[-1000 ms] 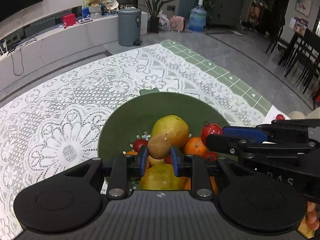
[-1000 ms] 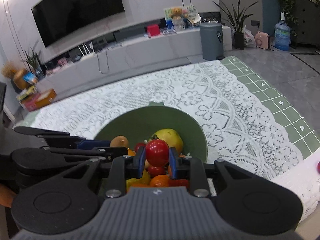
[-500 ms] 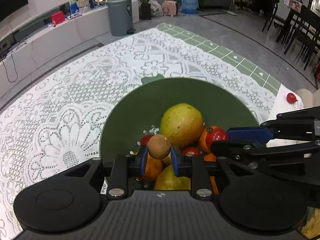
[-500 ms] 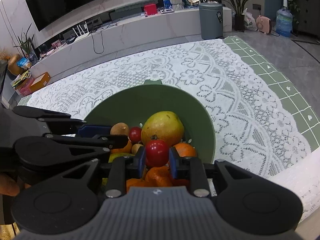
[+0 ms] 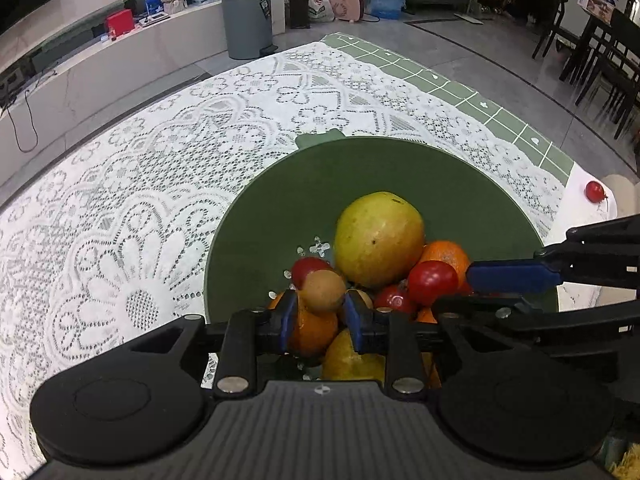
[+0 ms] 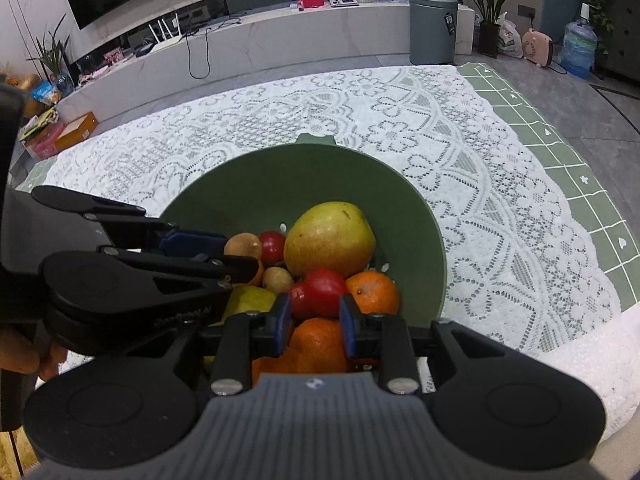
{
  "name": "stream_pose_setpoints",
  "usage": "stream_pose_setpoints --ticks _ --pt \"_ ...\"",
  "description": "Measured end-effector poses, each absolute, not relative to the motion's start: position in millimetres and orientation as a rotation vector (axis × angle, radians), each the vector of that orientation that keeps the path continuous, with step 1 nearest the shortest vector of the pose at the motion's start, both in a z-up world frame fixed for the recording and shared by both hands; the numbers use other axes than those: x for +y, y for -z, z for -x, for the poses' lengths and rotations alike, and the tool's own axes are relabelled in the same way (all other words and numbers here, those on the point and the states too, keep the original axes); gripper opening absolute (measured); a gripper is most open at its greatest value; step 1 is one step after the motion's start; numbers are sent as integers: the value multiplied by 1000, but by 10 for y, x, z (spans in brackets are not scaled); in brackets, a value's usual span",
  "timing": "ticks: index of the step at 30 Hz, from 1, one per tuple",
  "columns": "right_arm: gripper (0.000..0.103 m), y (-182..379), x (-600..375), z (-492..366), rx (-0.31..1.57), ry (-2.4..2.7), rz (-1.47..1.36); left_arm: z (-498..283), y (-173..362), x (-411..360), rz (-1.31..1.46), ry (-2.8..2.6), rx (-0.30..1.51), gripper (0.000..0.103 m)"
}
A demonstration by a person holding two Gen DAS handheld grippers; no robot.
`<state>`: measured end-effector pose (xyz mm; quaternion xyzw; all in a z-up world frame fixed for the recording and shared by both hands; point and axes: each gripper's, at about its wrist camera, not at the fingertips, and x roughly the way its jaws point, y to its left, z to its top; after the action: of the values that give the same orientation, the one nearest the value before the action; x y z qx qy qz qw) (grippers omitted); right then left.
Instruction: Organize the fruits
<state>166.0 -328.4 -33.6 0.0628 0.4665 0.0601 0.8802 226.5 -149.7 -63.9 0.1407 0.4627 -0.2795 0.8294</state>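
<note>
A green bowl (image 5: 320, 184) (image 6: 280, 184) on the lace cloth holds a pile of fruit around a big yellow-green fruit (image 5: 378, 240) (image 6: 330, 238). My left gripper (image 5: 320, 312) points down into it, its jaws opening. A small brown round fruit (image 5: 323, 291) (image 6: 243, 246) sits between the blue pads, resting on the pile with slim gaps at its sides. My right gripper (image 6: 314, 312), also opening, has a red fruit (image 6: 320, 294) (image 5: 433, 282) between its pads, lying on oranges (image 6: 374, 292). Each gripper shows side-on in the other's view.
A small red fruit (image 5: 595, 191) lies on the white surface right of the bowl. White lace cloth (image 5: 180, 168) covers the table around the bowl. A hand (image 6: 24, 356) holds the left gripper. A grey bin (image 6: 433, 28) and a TV bench stand beyond.
Both grippers came down closer over the bowl with their fruits. Their jaws, shut on the brown and red fruits before, now stand slightly apart with the fruits settled on the pile.
</note>
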Motion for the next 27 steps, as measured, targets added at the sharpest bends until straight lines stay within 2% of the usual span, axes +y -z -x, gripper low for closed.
stream_pose_setpoints --ticks 1,3,7,8,15,18,22,27 --pt "31 335 -3286 -1656 972 -124 -132 -2278 635 -1475 -279 594 988 35" --pt "40 324 -3314 -1647 967 -117 -148 -2292 616 -1426 -233 587 1001 43" --pt "70 263 -3456 -1567 929 -114 -235 -2253 492 -1299 -136 588 987 55" --pt "75 235 -3491 -1536 912 -115 -259 -2226 444 -1272 -117 596 974 59" --pt "79 -59 -3607 -1204 766 -62 -335 -1899 -66 -1157 -117 584 786 68" --pt "82 -257 -3598 -995 663 -28 -319 -1712 -299 -1093 -125 572 704 69" --pt "97 -583 -3538 -685 505 13 -269 -1408 -532 -1017 -152 512 597 70" --pt "97 -868 -3358 -372 408 25 -188 -1007 -677 -1019 -286 376 491 85"
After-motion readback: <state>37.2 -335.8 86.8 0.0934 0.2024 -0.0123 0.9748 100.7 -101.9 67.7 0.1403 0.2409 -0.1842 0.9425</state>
